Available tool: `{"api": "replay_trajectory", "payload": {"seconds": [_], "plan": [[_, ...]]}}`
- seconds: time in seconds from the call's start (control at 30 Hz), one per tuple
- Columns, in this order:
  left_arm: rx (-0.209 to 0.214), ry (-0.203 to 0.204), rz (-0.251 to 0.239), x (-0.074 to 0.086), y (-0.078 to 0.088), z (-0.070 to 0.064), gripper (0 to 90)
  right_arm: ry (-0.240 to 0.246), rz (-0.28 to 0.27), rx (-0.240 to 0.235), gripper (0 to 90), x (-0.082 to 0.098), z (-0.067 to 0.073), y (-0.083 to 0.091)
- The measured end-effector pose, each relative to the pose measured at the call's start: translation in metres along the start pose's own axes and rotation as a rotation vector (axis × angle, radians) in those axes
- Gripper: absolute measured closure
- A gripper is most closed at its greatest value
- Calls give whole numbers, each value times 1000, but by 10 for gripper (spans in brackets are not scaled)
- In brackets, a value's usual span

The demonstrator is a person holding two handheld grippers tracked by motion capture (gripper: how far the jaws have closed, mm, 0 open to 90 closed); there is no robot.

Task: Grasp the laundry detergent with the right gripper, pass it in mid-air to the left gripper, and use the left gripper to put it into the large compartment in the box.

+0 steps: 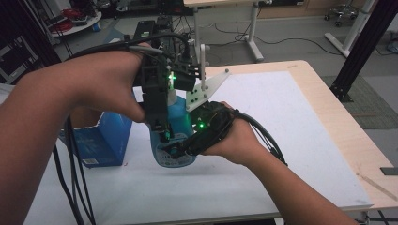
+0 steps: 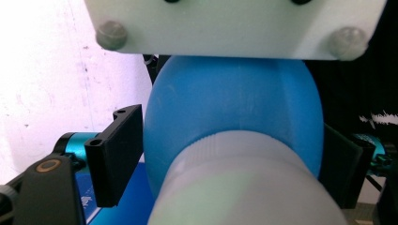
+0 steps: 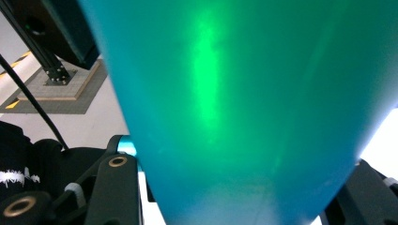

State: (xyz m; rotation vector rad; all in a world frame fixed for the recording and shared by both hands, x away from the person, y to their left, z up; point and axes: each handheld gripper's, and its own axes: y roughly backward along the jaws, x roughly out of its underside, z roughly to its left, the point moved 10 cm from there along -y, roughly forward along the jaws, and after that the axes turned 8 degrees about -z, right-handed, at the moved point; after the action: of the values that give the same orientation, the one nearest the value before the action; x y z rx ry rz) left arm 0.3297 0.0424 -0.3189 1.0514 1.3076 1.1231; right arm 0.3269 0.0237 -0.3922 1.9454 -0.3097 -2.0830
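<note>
My left gripper [image 1: 165,133] clamps the blue bottle [image 1: 174,123] from above, near its white cap [image 2: 244,187]; my right gripper [image 1: 180,149] grips its lower body, the bottle's long axis upright between them.

Smooth, probably plastic blue bottle [image 1: 176,119]; matt black tongs [image 2: 115,154]; pale wood-look table [image 1: 328,108]; glossy blue box [image 1: 101,140].
</note>
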Motion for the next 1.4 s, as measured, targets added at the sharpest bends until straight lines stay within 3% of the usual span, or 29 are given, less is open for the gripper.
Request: {"api": "replay_trajectory", "payload": {"seconds": [0.4, 0.9, 0.93, 0.97, 1.4], "plan": [[17, 16, 17, 1, -2, 0, 277, -2, -5, -5, 458, 0, 0, -1], [6, 15, 22, 0, -2, 3, 304, -8, -8, 0, 458, 0, -1, -1], [25, 21, 19, 0, -1, 1, 327, -9, -9, 0, 458, 0, -1, -1], [17, 12, 15, -1, -1, 2, 381, -10, -11, -1, 459, 0, -1, 0], [21, 39, 41, -1, 1, -1, 388, -4, -24, -20, 456, -2, 2, 0]]}}
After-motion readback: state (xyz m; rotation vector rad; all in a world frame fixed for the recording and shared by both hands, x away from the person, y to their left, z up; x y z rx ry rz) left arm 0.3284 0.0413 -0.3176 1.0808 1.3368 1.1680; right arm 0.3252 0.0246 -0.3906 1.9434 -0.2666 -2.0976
